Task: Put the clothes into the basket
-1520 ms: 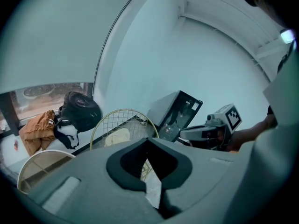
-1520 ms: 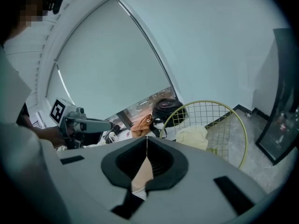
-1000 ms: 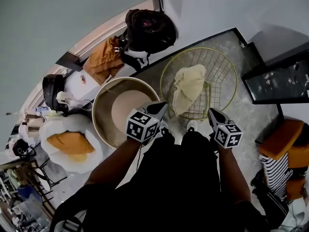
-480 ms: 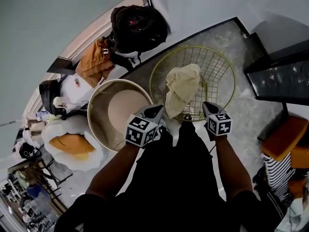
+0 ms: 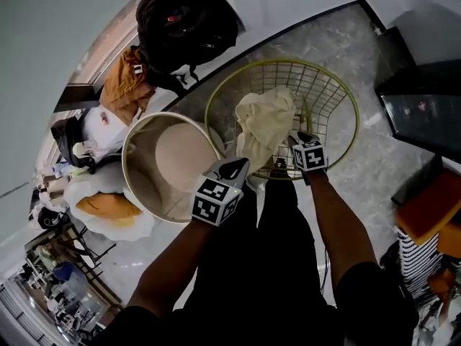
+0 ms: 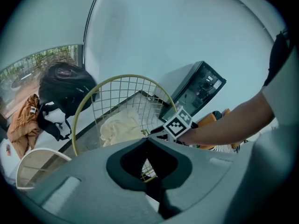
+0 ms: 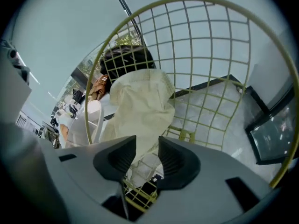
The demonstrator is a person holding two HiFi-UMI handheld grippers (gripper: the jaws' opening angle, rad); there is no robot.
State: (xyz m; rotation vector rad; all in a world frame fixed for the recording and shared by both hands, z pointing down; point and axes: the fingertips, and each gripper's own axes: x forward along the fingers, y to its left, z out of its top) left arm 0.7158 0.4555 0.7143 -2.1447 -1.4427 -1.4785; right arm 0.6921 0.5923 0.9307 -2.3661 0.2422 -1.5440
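1. The left gripper (image 5: 238, 166), jaws closed together and empty, hovers over the round beige tub's (image 5: 137, 186) edge.
2. The cream cloth (image 5: 263, 121) lies in the yellow wire basket (image 5: 331, 96), against its near rim.
3. The right gripper (image 5: 295, 137) has just been opening, and the cloth hangs unpinched between its moderately parted jaws.

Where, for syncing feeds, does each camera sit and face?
Head view: on the head, facing steeply down onto wire basket, cream garment; both forearms, left gripper, right gripper show.
Left gripper view: on left gripper, along shut jaws toward basket; right forearm shows.
Right gripper view: on right gripper, into basket; jaws just opened, garment hanging between them, ungripped.
All share basket, garment.
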